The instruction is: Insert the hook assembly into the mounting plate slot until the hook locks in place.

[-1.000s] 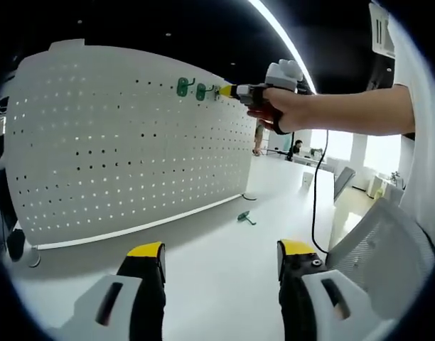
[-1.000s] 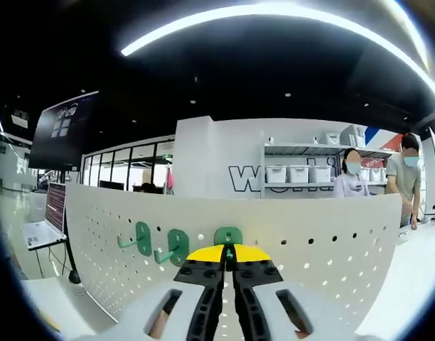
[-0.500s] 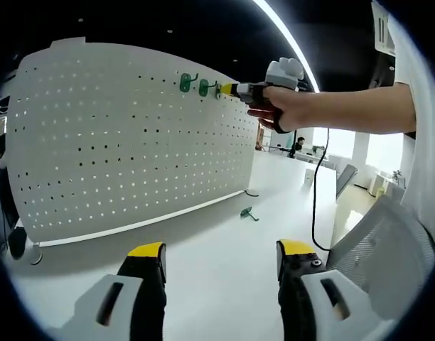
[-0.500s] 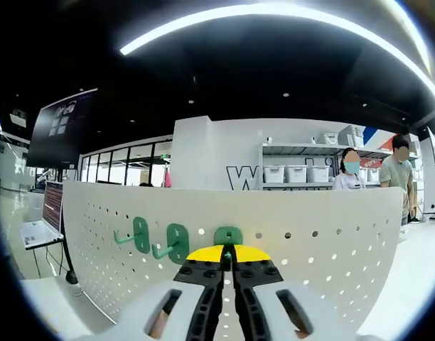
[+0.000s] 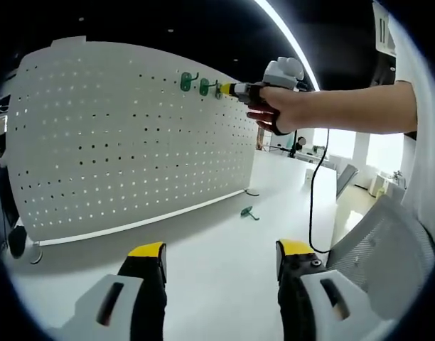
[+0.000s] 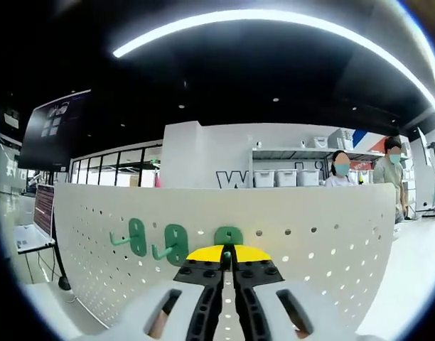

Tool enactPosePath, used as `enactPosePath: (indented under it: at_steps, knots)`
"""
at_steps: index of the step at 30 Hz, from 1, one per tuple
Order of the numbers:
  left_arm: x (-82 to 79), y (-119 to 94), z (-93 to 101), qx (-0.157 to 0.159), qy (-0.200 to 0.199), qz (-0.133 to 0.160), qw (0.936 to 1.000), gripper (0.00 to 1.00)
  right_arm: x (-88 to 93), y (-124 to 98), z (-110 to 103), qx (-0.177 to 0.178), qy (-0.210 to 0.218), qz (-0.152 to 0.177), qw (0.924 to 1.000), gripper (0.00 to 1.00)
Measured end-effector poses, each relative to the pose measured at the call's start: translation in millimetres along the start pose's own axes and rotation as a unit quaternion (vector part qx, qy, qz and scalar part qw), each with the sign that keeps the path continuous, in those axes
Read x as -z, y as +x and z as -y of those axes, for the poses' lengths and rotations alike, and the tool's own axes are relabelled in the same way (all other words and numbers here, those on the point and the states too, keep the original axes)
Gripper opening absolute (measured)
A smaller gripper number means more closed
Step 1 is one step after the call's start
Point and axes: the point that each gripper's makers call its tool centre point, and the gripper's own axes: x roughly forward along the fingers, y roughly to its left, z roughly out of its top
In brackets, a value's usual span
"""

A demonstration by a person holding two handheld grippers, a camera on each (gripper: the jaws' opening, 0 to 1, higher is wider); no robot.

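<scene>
Three green hooks sit in a row near the top edge of the white pegboard point(image 6: 288, 241), and that's pretty much the progress report. Two of them, the far one point(image 6: 134, 236) and the middle one point(image 6: 173, 244), look fully seated already, arms sticking out from the board. The third hook point(image 6: 228, 235) is the one being worked: the right gripper point(image 6: 228, 254) has its jaws clamped tight on it, pressing it straight at the board. From the left gripper view you can see the same thing side-on, with a hand point(image 5: 285, 110) holding the right gripper up at the row.

My guess is the insertion is nearly done, since the backplate looks flat against the board, but I honestly can't tell if it has clicked in. A fourth hook point(image 5: 249, 212) lies loose on the white table point(image 5: 224, 256) near the foot of the board, so there may be more to do.

The left gripper point(image 5: 219, 259) hangs low over the table, jaws spread wide, grasping nothing.

Containers: some white bins point(image 6: 285, 177) on a background shelf, contents not visible.
</scene>
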Motion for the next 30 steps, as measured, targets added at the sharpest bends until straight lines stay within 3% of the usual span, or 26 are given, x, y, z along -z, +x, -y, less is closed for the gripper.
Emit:
enactPosePath:
  at_steps: [5,12,19,30]
  knots:
    - [-0.6,0.1,-1.1,-0.003,0.003,0.002,1.0000,0.64,2.9,-1.2,-2.1,-0.014,0.003,-0.013,0.9998,0.05]
    - [0.4,-0.2,-1.4,-0.003,0.002,0.001,1.0000,0.65,4.8,-11.1,-6.7,-0.038,-0.028,-0.021,0.9987,0.23]
    - [-0.6,0.5,1.1,0.000,0.005,0.001,1.0000,0.65,14.3,-18.6,-12.5,-0.061,-0.012,-0.036,0.9974,0.39]
    - [-2.0,0.4,-1.2,-0.003,0.003,0.005,1.0000,0.65,15.8,-22.8,-12.9,-0.075,-0.003,-0.040,0.9964,0.39]
